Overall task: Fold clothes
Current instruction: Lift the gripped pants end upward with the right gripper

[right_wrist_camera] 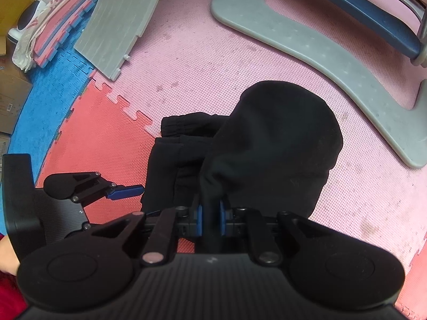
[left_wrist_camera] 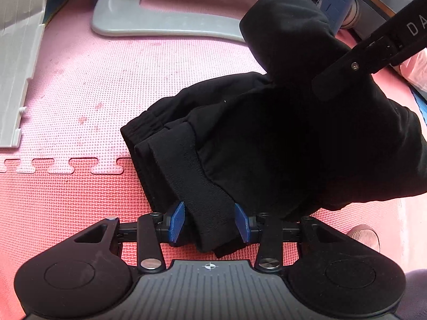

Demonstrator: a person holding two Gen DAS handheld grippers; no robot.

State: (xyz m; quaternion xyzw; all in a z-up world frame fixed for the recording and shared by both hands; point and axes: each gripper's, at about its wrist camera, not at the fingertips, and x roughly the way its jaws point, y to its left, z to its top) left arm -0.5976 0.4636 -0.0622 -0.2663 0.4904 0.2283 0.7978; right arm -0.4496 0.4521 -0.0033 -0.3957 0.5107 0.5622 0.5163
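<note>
Garment (left_wrist_camera: 280, 138), black and bunched, is sitting on the pink-red mat (left_wrist_camera: 80, 80). Your right gripper (right_wrist_camera: 210, 220) is pinching its fabric; your left gripper (left_wrist_camera: 209, 222) is straddling its band, jaws wide.

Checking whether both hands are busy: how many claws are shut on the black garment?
1. The right claw is shut on a raised fold of the black garment. The left claw is open, its pads straddling the ribbed band without pinching.

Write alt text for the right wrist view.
The right gripper is shut on a fold of the black garment, lying bunched on pink and red foam mats. The left gripper is at left.
</note>
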